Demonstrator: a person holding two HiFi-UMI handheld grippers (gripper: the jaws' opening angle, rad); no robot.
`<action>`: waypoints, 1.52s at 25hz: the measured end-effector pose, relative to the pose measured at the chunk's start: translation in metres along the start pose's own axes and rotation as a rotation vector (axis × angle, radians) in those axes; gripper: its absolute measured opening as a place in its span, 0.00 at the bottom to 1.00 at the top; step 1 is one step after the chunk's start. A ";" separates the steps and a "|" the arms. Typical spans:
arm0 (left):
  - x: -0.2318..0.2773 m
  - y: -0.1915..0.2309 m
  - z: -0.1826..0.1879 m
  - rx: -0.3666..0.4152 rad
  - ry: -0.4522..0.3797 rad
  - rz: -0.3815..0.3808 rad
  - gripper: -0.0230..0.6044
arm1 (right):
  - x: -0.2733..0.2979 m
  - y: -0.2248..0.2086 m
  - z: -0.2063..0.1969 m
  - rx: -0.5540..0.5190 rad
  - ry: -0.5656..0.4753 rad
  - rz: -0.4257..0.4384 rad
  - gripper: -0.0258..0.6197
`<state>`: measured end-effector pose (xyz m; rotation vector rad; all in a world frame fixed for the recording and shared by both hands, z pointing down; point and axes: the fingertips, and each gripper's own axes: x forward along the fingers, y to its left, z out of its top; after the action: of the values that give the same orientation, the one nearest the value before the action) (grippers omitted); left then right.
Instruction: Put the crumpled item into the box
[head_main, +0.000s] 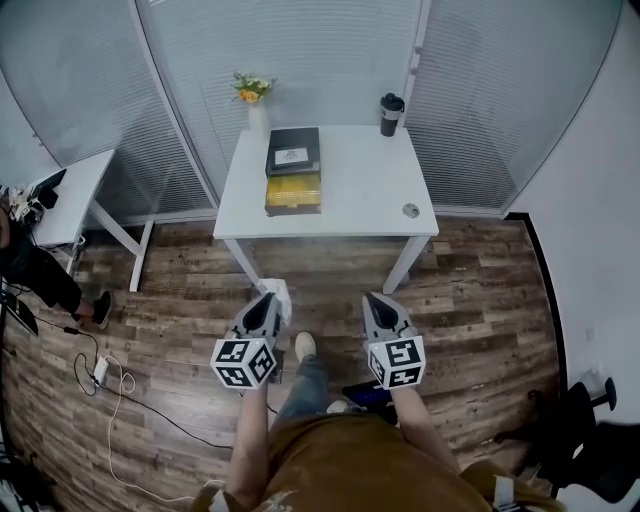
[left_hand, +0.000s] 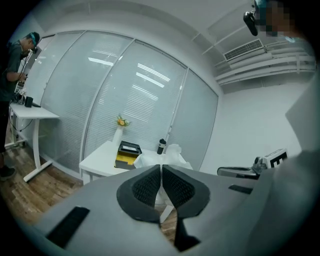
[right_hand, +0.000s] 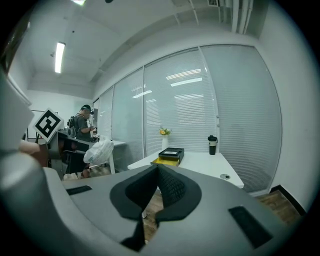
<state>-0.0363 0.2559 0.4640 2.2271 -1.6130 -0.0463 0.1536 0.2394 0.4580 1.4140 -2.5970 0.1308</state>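
Note:
A white crumpled item (head_main: 277, 291) is pinched in my left gripper (head_main: 270, 298), held over the wooden floor short of the table. In the left gripper view the jaws of that gripper (left_hand: 161, 167) are shut on the crumpled item (left_hand: 167, 156), which bulges out past them. The box (head_main: 293, 178) is yellow and open, with a black lid lying on its far part. It rests on the white table (head_main: 365, 190). My right gripper (head_main: 378, 300) is level with the left one. In the right gripper view, the right gripper (right_hand: 157, 170) is shut with nothing in it. The box (right_hand: 170, 155) lies ahead of it.
A vase of flowers (head_main: 256, 108) and a black cup (head_main: 391, 114) stand at the table's far edge. A second desk (head_main: 70, 195) and a person (head_main: 40, 270) are at the left. Cables (head_main: 105, 372) trail on the floor. A black chair (head_main: 580, 430) is at lower right.

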 end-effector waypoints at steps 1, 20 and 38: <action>0.008 0.004 0.000 -0.002 0.003 0.002 0.10 | 0.008 -0.004 0.000 0.000 0.003 0.001 0.06; 0.254 0.156 0.074 -0.045 0.079 0.003 0.09 | 0.285 -0.097 0.026 0.002 0.113 0.000 0.06; 0.373 0.229 0.113 0.007 0.148 -0.061 0.09 | 0.431 -0.120 0.041 0.011 0.149 -0.016 0.06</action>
<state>-0.1463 -0.1799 0.5083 2.2287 -1.4691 0.1046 0.0211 -0.1874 0.5034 1.3726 -2.4681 0.2393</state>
